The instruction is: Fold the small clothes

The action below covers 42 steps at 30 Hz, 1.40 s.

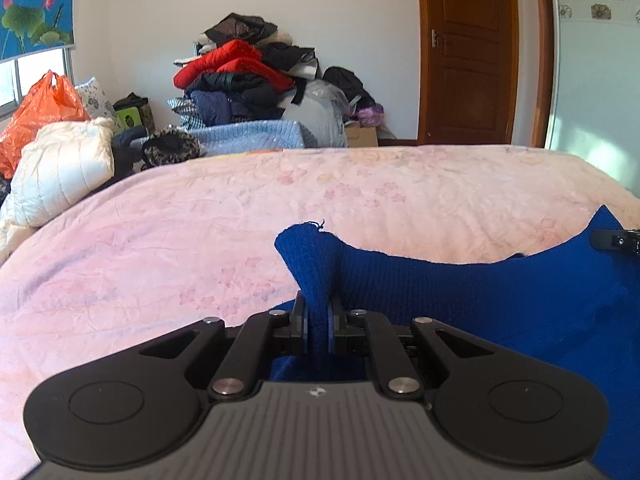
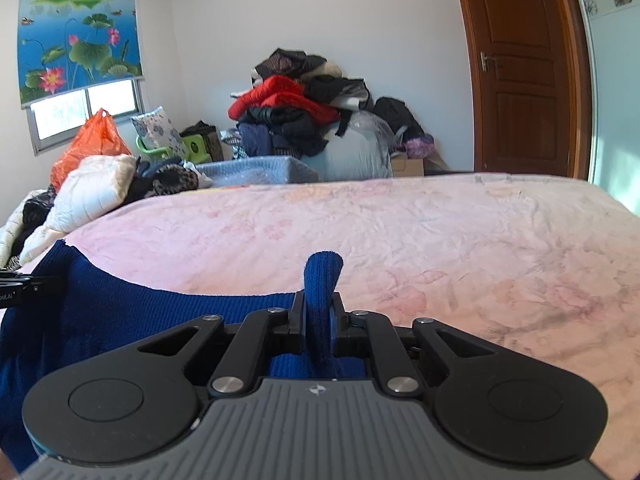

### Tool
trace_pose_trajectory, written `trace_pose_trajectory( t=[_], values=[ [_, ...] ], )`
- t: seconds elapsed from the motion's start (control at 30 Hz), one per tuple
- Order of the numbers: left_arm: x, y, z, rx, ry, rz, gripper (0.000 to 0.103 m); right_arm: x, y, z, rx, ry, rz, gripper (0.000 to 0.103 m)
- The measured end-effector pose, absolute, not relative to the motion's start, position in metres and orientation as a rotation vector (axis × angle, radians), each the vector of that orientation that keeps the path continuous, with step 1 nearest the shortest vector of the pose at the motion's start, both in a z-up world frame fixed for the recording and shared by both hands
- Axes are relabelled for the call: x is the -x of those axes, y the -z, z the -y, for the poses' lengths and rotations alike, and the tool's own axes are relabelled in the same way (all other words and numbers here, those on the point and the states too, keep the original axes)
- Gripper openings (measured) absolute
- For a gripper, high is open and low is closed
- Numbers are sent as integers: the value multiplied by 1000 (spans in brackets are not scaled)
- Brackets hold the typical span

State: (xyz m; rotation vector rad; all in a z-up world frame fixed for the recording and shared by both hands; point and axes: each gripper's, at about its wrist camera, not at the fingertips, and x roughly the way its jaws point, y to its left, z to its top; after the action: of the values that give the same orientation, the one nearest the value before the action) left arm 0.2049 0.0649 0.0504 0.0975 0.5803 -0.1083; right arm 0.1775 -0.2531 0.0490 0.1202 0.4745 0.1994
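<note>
Left tool (image 1: 317, 312), bottom centre of the left wrist view: jaws clamped on a bunched corner of the blue knit garment (image 1: 480, 300), a flap of which stands up above the fingers. The garment spreads from there to the lower right of that frame, lying on the pink floral bedspread (image 1: 200, 220). Right tool (image 2: 318, 312), bottom centre of the right wrist view: jaws pinched on another upright fold of the same garment, whose cloth fills the lower left. Each tool's tip shows at the other view's edge. Beyond the bed, centre: a heap of clothes (image 1: 248, 76) against the white wall. Upper left: orange plastic bag (image 1: 44, 108). Upper right: brown wooden door (image 1: 468, 52).
</note>
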Motion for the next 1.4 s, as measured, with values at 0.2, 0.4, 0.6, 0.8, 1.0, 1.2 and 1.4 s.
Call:
trace_pose_trajectory(
  t=[0.2,0.4,0.6,0.8,1.0,1.2,1.4],
  values=[
    [-229,-24,-69,-87,87,-663,11,-206,-22,247,-113,-185,-556,14],
    [-231,-28,-91,-74,-16,-678,38,-216,-1,248,-114,-148,-639,39],
    [-220,-58,-129,3,-114,-592,77,-189,-25,249,-65,-109,-508,54],
    [-206,-48,-92,6,273,-716,77,-195,-12,224,-64,-357,-715,57],
    [-207,-11,-65,-183,155,-747,76,-209,-9,241,-238,-256,-703,59],
    [-173,-27,-63,-152,134,-668,77,-165,-25,217,-65,-322,-640,77],
    [-160,-16,-53,-90,77,-735,78,-159,-4,213,27,-205,-690,80]
  ],
)
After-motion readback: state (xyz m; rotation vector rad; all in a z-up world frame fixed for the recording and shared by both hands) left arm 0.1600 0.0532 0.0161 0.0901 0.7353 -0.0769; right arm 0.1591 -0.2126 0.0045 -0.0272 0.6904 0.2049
